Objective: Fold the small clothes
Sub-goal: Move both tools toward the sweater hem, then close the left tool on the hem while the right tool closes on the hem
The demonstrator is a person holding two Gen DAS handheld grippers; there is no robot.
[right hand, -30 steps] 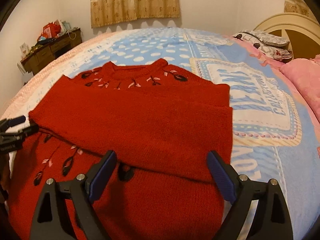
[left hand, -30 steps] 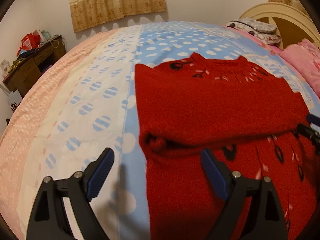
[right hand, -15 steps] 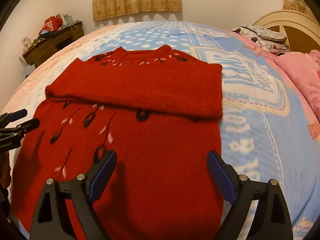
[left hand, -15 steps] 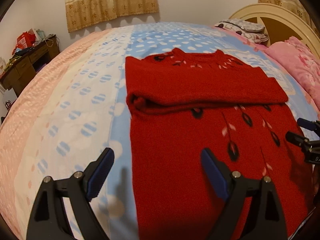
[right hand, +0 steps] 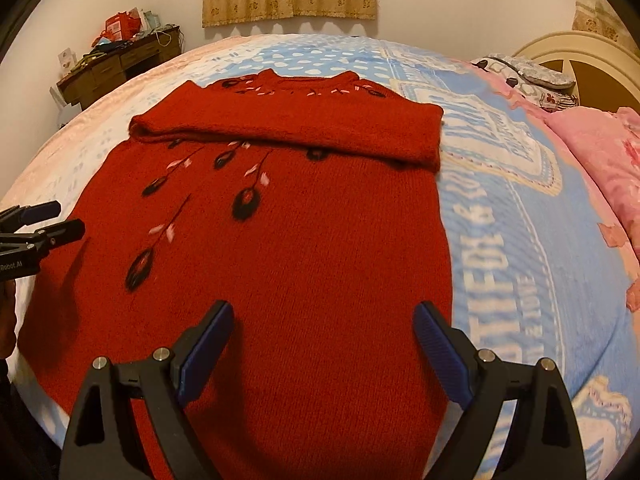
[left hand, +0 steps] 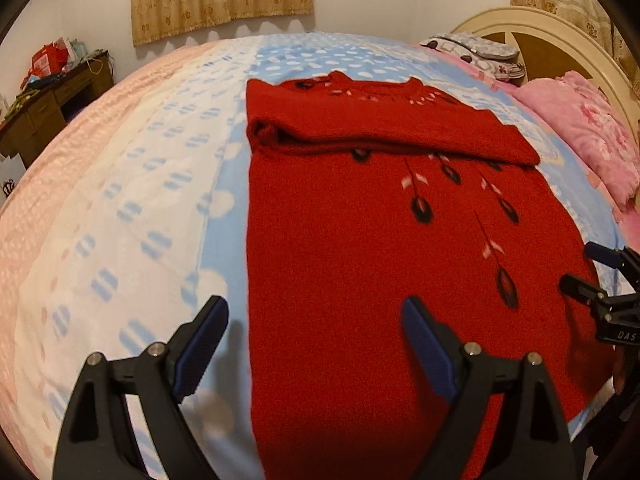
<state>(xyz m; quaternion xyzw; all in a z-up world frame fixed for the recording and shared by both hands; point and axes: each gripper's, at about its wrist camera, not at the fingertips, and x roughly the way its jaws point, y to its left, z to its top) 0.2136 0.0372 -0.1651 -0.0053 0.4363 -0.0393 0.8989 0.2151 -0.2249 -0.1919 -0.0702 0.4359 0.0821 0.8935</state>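
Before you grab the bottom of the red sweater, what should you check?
1. Left gripper jaws open, nothing held: ok.
2. Right gripper jaws open, nothing held: ok.
3. Red sweater lies flat on the bedspread: ok.
4. Folded sleeves lie across the chest, tidy: ok.
5. Bottom hem in sight: not ok, hidden below both views.
6. Nothing lying on the sweater: ok.

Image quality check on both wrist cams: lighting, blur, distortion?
Left wrist: warm dim light, strong fisheye bulge of the bed, dark vignette corners, sweater slightly soft, shadow at its near hem. Right wrist: same warm cast and bulge, left gripper throws a shadow on the sweater.
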